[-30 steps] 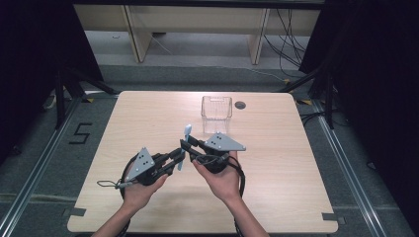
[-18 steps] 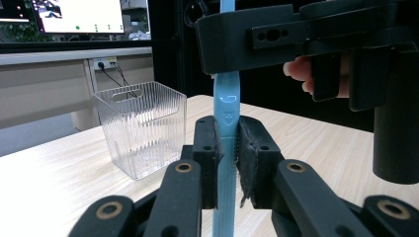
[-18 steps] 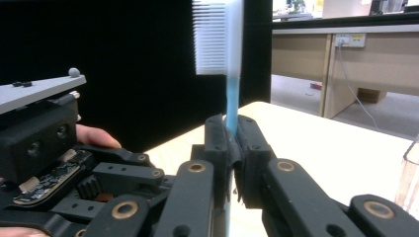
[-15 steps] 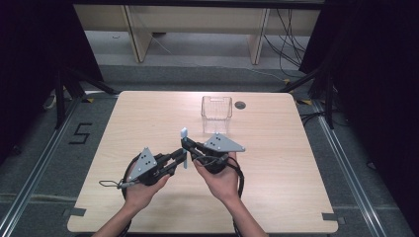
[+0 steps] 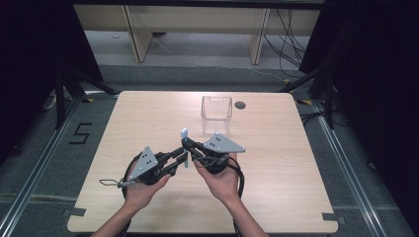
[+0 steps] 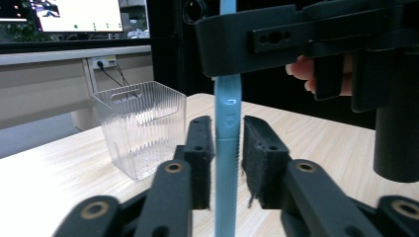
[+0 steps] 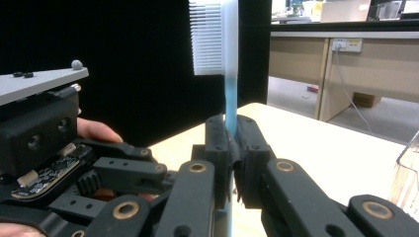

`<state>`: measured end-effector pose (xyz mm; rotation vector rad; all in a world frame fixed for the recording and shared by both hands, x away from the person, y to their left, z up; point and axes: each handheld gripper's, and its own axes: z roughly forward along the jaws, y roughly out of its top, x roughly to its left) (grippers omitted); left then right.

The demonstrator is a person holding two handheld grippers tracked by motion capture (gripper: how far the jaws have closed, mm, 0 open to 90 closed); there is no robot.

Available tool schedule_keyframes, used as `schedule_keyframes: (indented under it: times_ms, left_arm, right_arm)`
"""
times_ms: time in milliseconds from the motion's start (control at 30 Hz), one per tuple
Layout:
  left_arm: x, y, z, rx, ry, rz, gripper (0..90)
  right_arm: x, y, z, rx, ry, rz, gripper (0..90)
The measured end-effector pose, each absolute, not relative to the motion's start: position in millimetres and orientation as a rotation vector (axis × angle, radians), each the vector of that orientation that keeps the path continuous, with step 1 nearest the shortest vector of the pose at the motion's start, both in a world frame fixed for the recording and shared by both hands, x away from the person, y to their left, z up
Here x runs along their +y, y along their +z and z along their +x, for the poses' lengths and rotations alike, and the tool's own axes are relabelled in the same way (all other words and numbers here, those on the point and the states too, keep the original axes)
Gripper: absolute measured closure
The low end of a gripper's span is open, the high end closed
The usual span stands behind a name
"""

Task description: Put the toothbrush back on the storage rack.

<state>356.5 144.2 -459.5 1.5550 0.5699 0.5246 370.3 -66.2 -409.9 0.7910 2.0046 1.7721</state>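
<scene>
The toothbrush (image 7: 229,59) looked light and stiff, a slim blue plastic handle with a white bristle head, smooth enough to twist or slide between pads if pinched loosely. Judging by its shape, the flat stretch of handle was the place to take it, well below the bristles, which would only bend and give no hold.

It stood upright between the two tools, above the near middle of the table (image 5: 296,197). The right gripper (image 7: 231,133) was clamped tight on the handle partway up, pads pressed against both sides, the bristle head rising clear above its jaws. The left gripper (image 6: 227,148) sat lower on the same handle; its jaws had just been opening, and in the left gripper view the handle ran between the two pads with a sliver of space on either side, so it no longer pinched. The brush therefore hung from the right gripper alone, with the left one just beside and below it, nearly touching its partner.

Beyond both tools, toward the far edge of the table, a clear ribbed plastic basket (image 5: 216,112) stood upright and apart from them; it looked the likely place for the brush.
</scene>
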Motion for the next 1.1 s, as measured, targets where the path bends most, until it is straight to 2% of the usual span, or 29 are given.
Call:
schedule_keyframes:
  times_ms: [133, 300, 433, 700, 1100]
  left_arm:
    - [146.7, -457.3, 357.5, 0.571, 0.535, 1.563, 64.7]
    - [149.3, -456.1, 356.9, 0.591, 0.557, 1.574, 48.3]
    - [152.3, -457.2, 357.2, 0.601, 0.577, 1.569, 41.3]
    - [161.9, -460.7, 355.9, 0.611, 0.613, 1.606, 35.9]
    - [175.9, -465.8, 354.4, 0.641, 0.621, 1.615, 35.8]
  right_arm:
    - [-68.1, -408.9, 369.9, 2.001, 1.771, 0.798, 85.9]
    - [-71.2, -406.8, 370.1, 1.970, 1.772, 0.800, 85.9]
    - [-74.5, -406.2, 372.6, 1.948, 1.751, 0.784, 85.8]
    - [-77.9, -404.7, 372.4, 1.932, 1.750, 0.807, 85.8]
    - [-84.5, -400.7, 373.7, 1.924, 1.738, 0.810, 85.8]
